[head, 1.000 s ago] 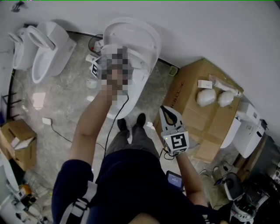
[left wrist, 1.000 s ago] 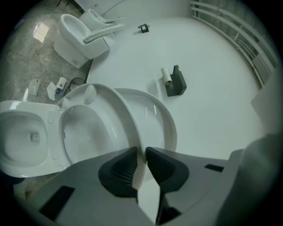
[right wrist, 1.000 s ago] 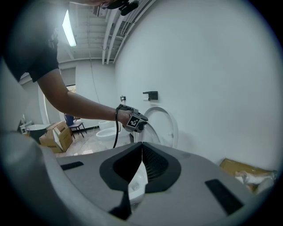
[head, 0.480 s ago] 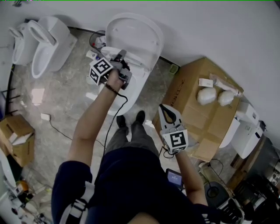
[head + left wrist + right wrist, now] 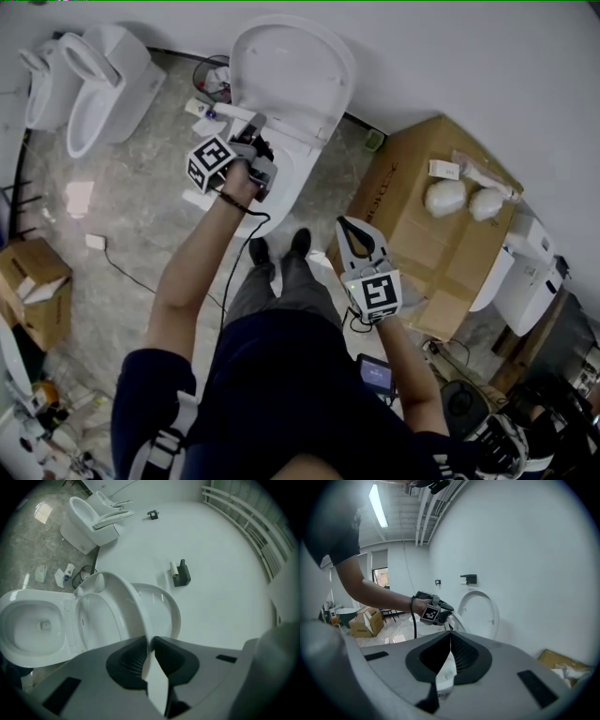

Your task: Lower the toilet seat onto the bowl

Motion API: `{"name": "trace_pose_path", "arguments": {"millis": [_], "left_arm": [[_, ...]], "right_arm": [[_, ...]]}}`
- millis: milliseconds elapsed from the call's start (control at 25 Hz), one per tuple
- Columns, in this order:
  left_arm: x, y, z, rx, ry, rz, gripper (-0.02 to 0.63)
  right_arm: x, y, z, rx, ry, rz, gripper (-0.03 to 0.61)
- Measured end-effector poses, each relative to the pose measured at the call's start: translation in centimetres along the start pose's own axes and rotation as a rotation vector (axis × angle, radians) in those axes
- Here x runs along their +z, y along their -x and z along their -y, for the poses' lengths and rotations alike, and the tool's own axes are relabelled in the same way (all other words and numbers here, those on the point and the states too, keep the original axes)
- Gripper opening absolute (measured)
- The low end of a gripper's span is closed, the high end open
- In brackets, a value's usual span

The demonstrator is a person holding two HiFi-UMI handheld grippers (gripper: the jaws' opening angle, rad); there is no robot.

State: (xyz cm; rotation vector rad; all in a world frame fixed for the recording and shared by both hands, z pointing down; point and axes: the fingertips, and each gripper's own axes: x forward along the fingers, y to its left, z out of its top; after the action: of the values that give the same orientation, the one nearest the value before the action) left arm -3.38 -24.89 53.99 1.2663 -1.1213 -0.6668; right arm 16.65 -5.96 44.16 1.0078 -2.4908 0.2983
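A white toilet stands against the wall with its lid [image 5: 295, 66] upright and its bowl [image 5: 292, 173] below. In the left gripper view the seat ring [image 5: 117, 609] stands tilted away from the lid [image 5: 164, 609], over the open bowl [image 5: 33, 630]. My left gripper [image 5: 149, 641] is shut on the seat's rim; its jaws have just been closing, with the rim between them. In the head view the left gripper [image 5: 255, 127] is at the toilet's left side. My right gripper [image 5: 356, 239] hangs shut and empty to the right of the toilet, over the floor.
A second toilet [image 5: 94, 89] stands at the far left. A large cardboard box [image 5: 422, 225] with white bundles is at the right, and more white fixtures [image 5: 525, 272] are beyond it. A waste bin [image 5: 211, 80] sits behind the bowl. A small box [image 5: 33, 286] and a cable lie on the floor.
My left gripper has drawn back from the wall toward the person, bringing the seat's rim away from the lid. The right gripper has stayed about where it was.
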Motion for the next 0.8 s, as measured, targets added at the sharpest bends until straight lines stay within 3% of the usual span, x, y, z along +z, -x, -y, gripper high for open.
{"name": "trace_pose_path", "arguments": {"millis": [800], "left_arm": [[-2.0, 9.0, -6.0, 0.004, 0.035, 0.017, 0.074]], "right_arm": [[-1.7, -0.7, -4.4, 0.089, 0.041, -0.039, 0.021]]}}
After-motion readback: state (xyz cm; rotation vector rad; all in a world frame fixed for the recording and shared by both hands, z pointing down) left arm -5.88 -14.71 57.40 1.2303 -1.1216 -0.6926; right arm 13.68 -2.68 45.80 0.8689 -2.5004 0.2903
